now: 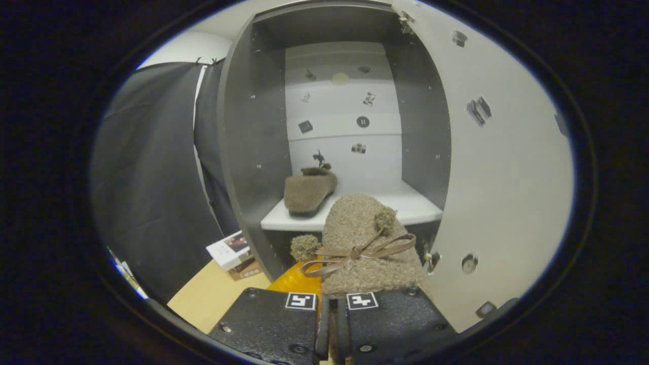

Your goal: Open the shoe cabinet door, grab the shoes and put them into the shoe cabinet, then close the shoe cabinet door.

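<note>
My gripper [332, 317] has its 2 fingers drawn close together, and the heel end of a fuzzy brown slipper [367, 243] is pinched between them, so I am gripping that slipper. It points away from me toward the shoe cabinet [248, 152], with its toe raised just in front of the shelf edge. A thin brown ribbon bow [355, 253] lies across its top, 1 pompom [385, 218] sits on the slipper to the right of the bow and another pompom [304, 247] hangs off to the left, just above something orange-yellow [299, 281] that shows beside my left finger; I cannot tell what that is. The cabinet stands open: its door [507, 167] is swung out on the right, pale on its inner face, with several small stickers and a round fitting near its lower part. Inside, on the white shelf [416, 208], the matching slipper [309, 190] already rests at the left, toe toward me, with a dark bow on top. The cabinet's pale back panel [345, 101] carries more small stickers. To the left of the cabinet, near its foot, a small stack of books [230, 253] lies on the light wooden floor [213, 299].
</note>
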Demonstrator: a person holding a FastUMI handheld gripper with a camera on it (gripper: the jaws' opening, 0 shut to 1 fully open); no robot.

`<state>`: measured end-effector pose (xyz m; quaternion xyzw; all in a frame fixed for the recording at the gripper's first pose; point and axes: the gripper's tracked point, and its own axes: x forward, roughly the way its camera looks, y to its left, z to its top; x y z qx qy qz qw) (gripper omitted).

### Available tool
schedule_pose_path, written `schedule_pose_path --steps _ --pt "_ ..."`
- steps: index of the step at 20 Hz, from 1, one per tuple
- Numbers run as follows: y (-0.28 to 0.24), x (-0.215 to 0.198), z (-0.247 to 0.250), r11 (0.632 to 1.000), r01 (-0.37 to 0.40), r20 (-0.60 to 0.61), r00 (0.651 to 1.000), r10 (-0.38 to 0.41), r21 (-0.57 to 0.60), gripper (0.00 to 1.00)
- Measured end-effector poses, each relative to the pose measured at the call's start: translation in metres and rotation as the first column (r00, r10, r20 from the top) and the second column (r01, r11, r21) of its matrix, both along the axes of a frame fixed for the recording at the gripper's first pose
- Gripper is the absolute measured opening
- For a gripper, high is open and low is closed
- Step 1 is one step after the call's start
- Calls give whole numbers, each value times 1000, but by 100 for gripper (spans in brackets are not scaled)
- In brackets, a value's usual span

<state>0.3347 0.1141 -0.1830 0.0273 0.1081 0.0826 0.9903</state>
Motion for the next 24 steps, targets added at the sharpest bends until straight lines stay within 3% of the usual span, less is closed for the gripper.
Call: schedule_pose_path --steps 5,11,17,24 --pt "-4 62 55 999 27 87 996 -29 20 9" --pt "1 142 86 998 49 141 989 -55 43 9" --pt "-4 220 75 994 98 100 990 -104 57 9" --pt "-2 252 46 989 127 -2 992 -127 82 9"
